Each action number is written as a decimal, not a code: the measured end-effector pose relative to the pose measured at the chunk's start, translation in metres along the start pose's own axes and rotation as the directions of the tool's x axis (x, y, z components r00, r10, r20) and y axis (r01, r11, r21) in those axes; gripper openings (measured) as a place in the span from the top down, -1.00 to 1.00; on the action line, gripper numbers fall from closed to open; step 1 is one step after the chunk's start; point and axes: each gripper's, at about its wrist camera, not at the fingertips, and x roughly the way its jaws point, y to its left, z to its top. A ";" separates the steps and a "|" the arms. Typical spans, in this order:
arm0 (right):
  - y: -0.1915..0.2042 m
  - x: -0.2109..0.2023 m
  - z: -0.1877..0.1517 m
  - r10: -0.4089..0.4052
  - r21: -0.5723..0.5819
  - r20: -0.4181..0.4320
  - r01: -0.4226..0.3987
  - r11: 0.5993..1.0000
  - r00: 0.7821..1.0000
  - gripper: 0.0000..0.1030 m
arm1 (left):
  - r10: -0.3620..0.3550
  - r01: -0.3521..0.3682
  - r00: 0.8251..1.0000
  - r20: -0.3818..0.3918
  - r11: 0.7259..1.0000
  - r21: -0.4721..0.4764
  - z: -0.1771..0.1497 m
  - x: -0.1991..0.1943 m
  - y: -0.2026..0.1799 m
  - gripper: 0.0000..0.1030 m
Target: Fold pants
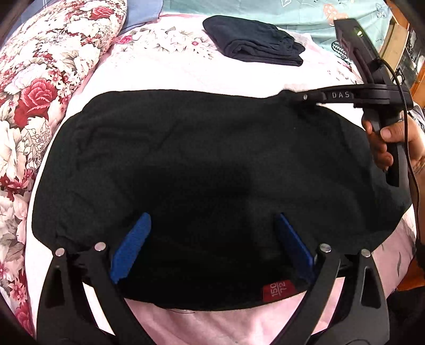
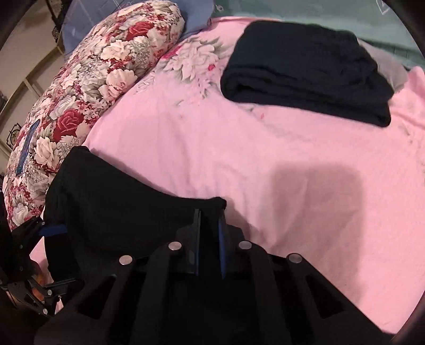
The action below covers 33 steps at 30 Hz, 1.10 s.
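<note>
Black pants (image 1: 202,164) lie folded flat on the pink bedsheet (image 1: 212,326), with a red size tag (image 1: 277,290) at the near edge. My left gripper (image 1: 212,220) is open, its blue fingers (image 1: 132,244) spread wide over the near part of the pants. My right gripper (image 2: 209,215) is shut on the far right corner of the pants (image 2: 119,201); it also shows in the left wrist view (image 1: 292,95), pinching that corner.
A second dark folded garment (image 1: 252,39) lies farther back on the bed, also seen in the right wrist view (image 2: 305,69). A floral bolster pillow (image 1: 39,79) runs along the left side. A teal sheet (image 1: 292,13) lies at the back.
</note>
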 end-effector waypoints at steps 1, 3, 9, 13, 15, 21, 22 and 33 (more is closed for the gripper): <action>0.003 -0.005 0.002 -0.024 -0.027 0.032 0.025 0.999 0.999 0.86 | -0.001 0.001 1.000 0.000 1.000 0.002 0.000 0.000 0.000 -0.87; -0.001 -0.008 0.001 -0.052 -0.015 0.069 0.054 0.998 0.996 0.91 | 0.000 0.000 1.000 0.001 1.000 0.010 -0.001 0.001 0.000 -0.87; -0.009 -0.002 0.002 -0.152 0.024 0.115 0.150 0.988 0.982 0.45 | 0.026 -0.025 0.999 -0.038 0.999 0.021 0.004 0.000 -0.004 -0.87; -0.042 -0.047 -0.013 -0.149 0.149 0.154 0.126 0.981 0.977 0.41 | -0.005 0.005 0.999 -0.037 1.000 -0.002 0.014 -0.014 -0.004 -0.87; -0.058 -0.060 -0.029 -0.050 0.191 0.146 0.021 0.981 0.988 0.41 | -0.044 0.044 0.999 -0.004 0.999 0.012 0.023 -0.021 -0.010 -0.87; -0.099 -0.068 -0.092 0.106 0.286 0.056 -0.118 0.951 0.993 0.56 | 0.034 -0.034 0.999 -0.027 0.999 0.018 0.065 0.019 -0.027 -0.87; -0.114 -0.080 -0.103 0.053 0.331 0.070 -0.074 0.941 0.996 0.54 | 0.061 -0.062 0.997 -0.052 0.998 -0.012 0.069 0.030 -0.023 -0.87; -0.146 -0.143 -0.176 -0.036 0.515 0.181 -0.063 0.855 0.983 0.17 | 0.127 -0.132 0.990 -0.065 0.988 -0.076 0.084 0.043 -0.008 -0.87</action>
